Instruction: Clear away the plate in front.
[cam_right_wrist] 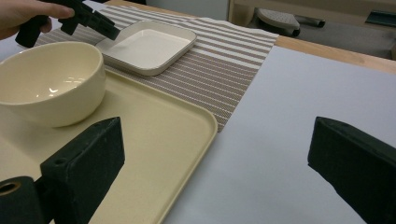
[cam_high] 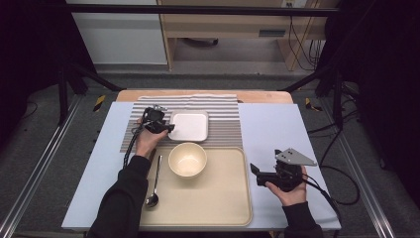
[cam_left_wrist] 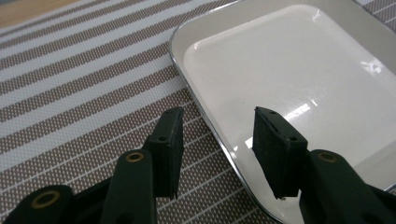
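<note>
White plate point(cam_high: 188, 125) sits on the striped mat point(cam_high: 225, 124) near the tabletop's far edge, its left rim between the left gripper's point(cam_left_wrist: 217, 135) half-open, unclamped jaws, which should close squarely; right gripper point(cam_high: 253, 169) idles wide open.

I'm working in a lab-type recording space, not a home. My table point(cam_high: 277, 148) has a pale sheet over a wooden top and sits inside a black metal frame point(cam_high: 198, 10) with dark curtains point(cam_high: 381, 74) at both sides. Loose cables point(cam_high: 302, 44) hang by a plain wooden bench point(cam_high: 223, 25) behind (grey floor, hazard-tape marks point(cam_high: 99, 102) at the table corners).
</note>
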A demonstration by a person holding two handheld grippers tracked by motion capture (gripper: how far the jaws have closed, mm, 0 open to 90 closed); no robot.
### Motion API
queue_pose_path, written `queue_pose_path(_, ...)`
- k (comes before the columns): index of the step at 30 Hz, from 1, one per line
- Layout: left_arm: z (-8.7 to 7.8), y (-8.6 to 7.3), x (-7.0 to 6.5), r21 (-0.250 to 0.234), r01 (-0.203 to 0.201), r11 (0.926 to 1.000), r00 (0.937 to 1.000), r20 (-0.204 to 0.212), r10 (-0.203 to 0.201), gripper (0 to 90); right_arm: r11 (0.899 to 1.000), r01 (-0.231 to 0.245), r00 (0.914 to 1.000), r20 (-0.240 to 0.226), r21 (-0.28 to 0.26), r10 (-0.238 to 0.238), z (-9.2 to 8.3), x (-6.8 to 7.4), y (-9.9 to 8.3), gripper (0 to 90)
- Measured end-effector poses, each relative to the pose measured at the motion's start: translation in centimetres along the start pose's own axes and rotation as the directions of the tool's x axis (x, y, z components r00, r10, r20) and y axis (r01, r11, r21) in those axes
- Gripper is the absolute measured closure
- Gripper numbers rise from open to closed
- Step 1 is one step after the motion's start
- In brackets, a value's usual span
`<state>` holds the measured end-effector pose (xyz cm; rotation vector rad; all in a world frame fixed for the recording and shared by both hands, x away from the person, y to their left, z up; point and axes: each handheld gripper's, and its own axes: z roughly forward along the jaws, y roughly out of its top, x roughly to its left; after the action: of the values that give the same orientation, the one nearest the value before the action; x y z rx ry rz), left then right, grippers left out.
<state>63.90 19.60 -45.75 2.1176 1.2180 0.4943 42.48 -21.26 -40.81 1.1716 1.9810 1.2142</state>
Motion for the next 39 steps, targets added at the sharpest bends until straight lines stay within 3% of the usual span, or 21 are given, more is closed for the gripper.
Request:
queue_pose_path(5, 0.48, -0.17, -0.14, 0.034, 0.002, 0.9994, 1.0000, 0.007, -0.002, 55.2, 1.000, 0.005, 1.0000, 0.002, 0.001, -0.005, 0.08, -0.02, -0.04, 4.1)
queue_pose_path(13, 0.84, -0.16, -0.68, 0.046, 0.034, 0.9984, 0.9991, 0.023, -0.035, 60.0, 1.000, 0.004, 1.0000, 0.001, 0.000, -0.004, 0.07, -0.02, -0.03, 4.2)
queue_pose_path(14, 0.85, -0.15, -0.67, 0.048, 0.061, 0.9970, 0.9978, 0.024, -0.063, 60.5, 1.000, 0.002, 1.0000, 0.000, 0.001, -0.002, 0.07, 0.00, -0.02, 4.2)
queue_pose_path(19, 0.69, -0.22, -0.53, 0.064, 0.106, 0.9923, 0.9934, 0.036, -0.109, 65.5, 1.000, 0.003, 1.0000, -0.001, -0.001, -0.003, 0.03, 0.00, -0.01, 4.2)
queue_pose_path(24, 0.42, -0.20, -0.29, 0.082, 0.136, 0.9873, 0.9903, 0.018, -0.138, 76.9, 1.000, 0.000, 1.0000, 0.000, 0.003, 0.000, 0.12, 0.05, -0.04, 4.2)
queue_pose_path(29, 0.40, -0.13, -0.44, 0.085, 0.147, 0.9854, 0.9889, 0.005, -0.148, 78.0, 1.000, 0.000, 1.0000, 0.000, 0.006, 0.000, 0.14, 0.05, -0.04, 4.2)
queue_pose_path(35, 0.31, -0.16, -0.40, 0.081, 0.192, 0.9781, 0.9810, 0.013, -0.193, 81.3, 1.000, 0.000, 1.0000, 0.000, 0.006, 0.000, 0.14, 0.05, -0.04, 4.2)
queue_pose_path(39, -0.08, -0.07, -0.26, 0.069, 0.201, 0.9772, 0.9792, 0.017, -0.202, 84.2, 1.000, 0.002, 1.0000, 0.000, 0.002, -0.002, 0.14, 0.02, -0.03, 4.2)
